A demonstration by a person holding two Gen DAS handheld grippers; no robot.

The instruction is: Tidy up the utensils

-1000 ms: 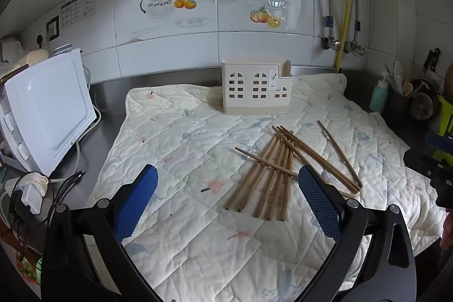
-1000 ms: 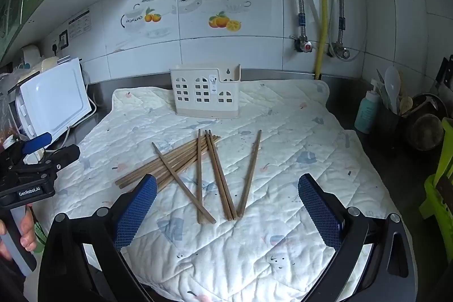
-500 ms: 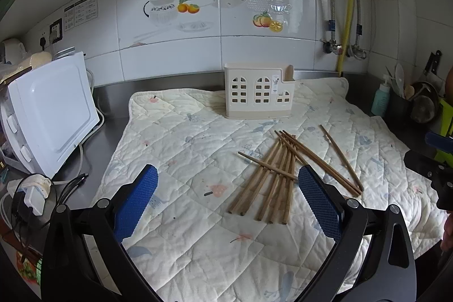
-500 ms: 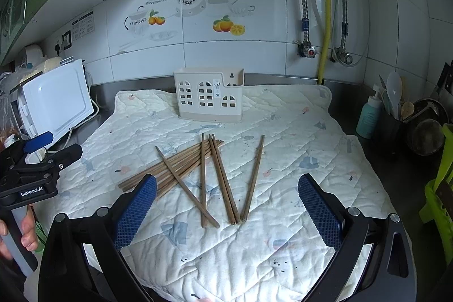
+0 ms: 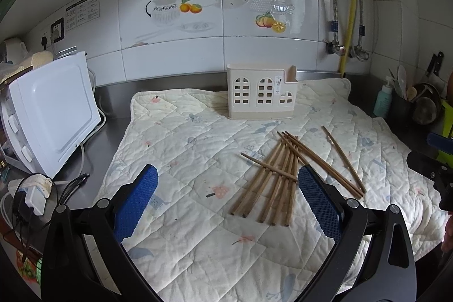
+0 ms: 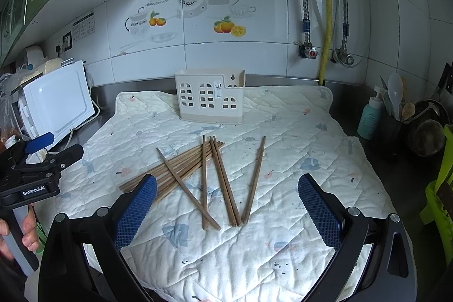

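Several wooden chopsticks [image 5: 279,177] [image 6: 198,171] lie scattered in a loose pile on a quilted cream mat [image 5: 184,154] [image 6: 297,149]. One chopstick [image 5: 342,157] [image 6: 254,177] lies apart to the right. A cream utensil holder [image 5: 262,92] [image 6: 211,95] with window cut-outs stands upright at the back of the mat. My left gripper [image 5: 226,200] is open, hovering near the front of the mat, nothing between its blue pads. My right gripper [image 6: 226,207] is open too, the chopstick ends lying below and between its pads.
A white appliance [image 5: 53,109] [image 6: 56,104] stands at the left, with plugs and cables [image 5: 31,194] in front of it. A bottle [image 6: 369,118] and a pot of utensils [image 6: 396,115] stand at the right. The tiled wall carries pipes [image 6: 328,13].
Both views have tilted or drawn back slightly, so the holder and chopsticks sit a little lower in frame. Both grippers stay open; nothing on the mat has moved.
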